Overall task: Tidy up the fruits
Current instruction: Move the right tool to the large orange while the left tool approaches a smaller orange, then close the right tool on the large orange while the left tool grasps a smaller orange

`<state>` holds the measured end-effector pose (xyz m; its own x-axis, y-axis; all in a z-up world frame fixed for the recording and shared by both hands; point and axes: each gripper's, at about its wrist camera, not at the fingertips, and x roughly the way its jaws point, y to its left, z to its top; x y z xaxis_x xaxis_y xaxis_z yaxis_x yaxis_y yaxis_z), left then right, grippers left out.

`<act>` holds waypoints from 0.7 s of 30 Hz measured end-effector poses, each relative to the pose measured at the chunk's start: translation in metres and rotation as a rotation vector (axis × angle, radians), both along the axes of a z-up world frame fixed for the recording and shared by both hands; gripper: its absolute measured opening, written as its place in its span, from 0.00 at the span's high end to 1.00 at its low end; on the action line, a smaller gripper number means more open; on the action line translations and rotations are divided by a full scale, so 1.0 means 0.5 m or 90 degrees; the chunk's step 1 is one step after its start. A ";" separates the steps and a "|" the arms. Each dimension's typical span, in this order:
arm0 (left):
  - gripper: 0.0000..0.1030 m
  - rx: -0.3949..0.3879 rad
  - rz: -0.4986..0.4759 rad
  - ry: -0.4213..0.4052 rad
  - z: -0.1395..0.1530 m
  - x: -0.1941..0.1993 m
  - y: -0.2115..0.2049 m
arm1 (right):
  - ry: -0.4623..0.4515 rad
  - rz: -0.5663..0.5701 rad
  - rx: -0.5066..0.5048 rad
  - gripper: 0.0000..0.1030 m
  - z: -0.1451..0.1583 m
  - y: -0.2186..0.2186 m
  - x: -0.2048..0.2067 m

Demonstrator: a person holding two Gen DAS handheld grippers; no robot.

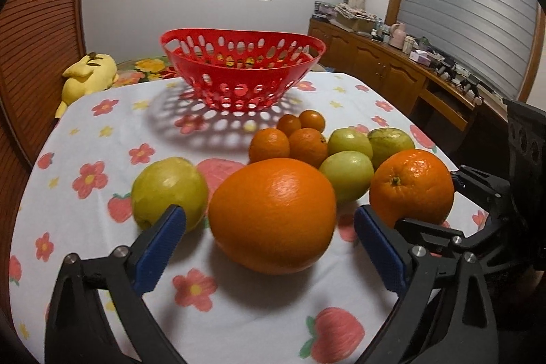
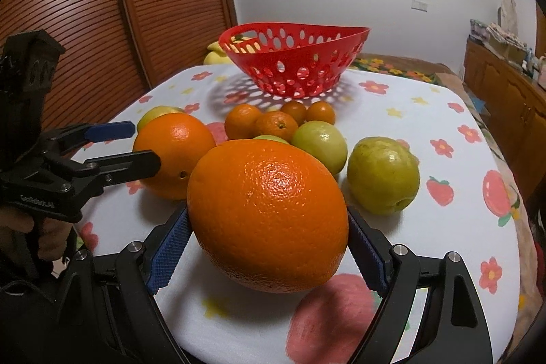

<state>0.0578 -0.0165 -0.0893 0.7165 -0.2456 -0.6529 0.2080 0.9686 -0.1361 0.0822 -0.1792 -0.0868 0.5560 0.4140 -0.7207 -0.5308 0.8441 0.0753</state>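
The left gripper (image 1: 269,220) has its jaws spread wide, one on each side of a large orange (image 1: 273,215) that rests on the tabletop (image 1: 239,306); neither blue pad touches the fruit. In the right wrist view the same gripper (image 2: 134,142) shows from the side, jaws apart beside that orange (image 2: 175,154).

The right gripper (image 2: 268,248) has its jaws against both sides of a second orange (image 2: 268,215), gripping it. Whether this fruit stands on the tabletop (image 2: 409,111) or is lifted clear cannot be told. In the left wrist view this orange (image 1: 411,186) sits at the right, with part of the right gripper's black frame behind it (its jaws are hidden there).

Remaining fruit on the flowered cloth:
- Four mandarins (image 1: 293,139) in a tight cluster, touching one another, between the oranges and the basket.
- Two green fruits (image 1: 348,159) just right of the mandarins, with a third (image 1: 390,140) beside them.
- One green fruit (image 1: 169,191) apart, left of the large orange, partly behind the left pad.

The red basket (image 1: 242,70), perforated with oval holes, stands upright at the far side of the tabletop, well apart from the fruit. No fruit shows inside it.
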 end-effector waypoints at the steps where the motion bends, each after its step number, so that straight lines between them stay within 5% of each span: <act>1: 0.08 0.000 -0.002 -0.001 0.002 0.001 -0.002 | 0.000 -0.001 0.000 0.14 0.000 -0.002 0.001; 21: 0.13 0.046 -0.012 0.037 -0.029 0.037 -0.023 | 0.000 -0.013 0.006 0.14 -0.001 -0.024 0.005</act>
